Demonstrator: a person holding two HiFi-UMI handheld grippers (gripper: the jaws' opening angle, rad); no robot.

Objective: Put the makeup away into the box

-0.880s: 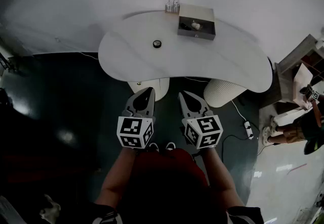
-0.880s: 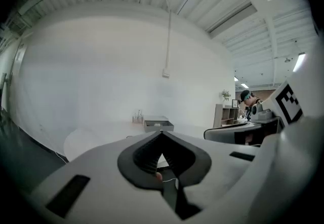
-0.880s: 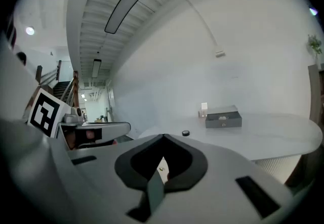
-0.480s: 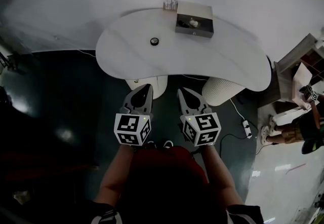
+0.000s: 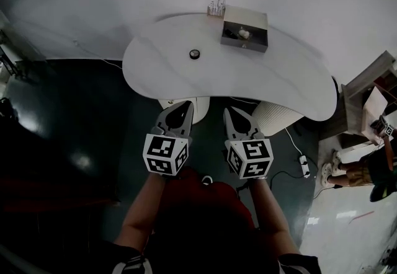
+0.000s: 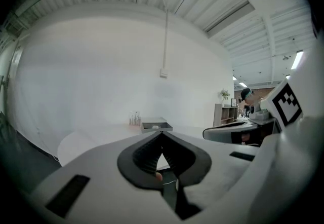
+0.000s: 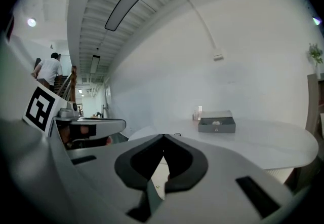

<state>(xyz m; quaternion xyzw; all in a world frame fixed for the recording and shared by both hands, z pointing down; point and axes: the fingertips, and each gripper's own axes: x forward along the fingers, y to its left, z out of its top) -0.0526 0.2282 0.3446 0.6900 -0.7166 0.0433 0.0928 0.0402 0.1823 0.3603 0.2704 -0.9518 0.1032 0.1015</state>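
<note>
We stand slightly nearer the tabletop (image 5: 279, 83) than in the earlier frames; the left gripper (image 5: 187, 104) and right gripper (image 5: 228, 110) now reach its near edge in the head view. Both pairs of fingers are closed tip to tip and hold nothing. A small round makeup item (image 5: 195, 54) lies on the far side, left of the grey box (image 5: 243, 45) and apart from it. A white item (image 5: 244, 33) sits inside the box.

White kidney-shaped table (image 5: 260, 80), grey box (image 5: 243, 46) at far edge, clear holder (image 5: 215, 6) beside it, small round case (image 5: 195, 54) apart
</note>
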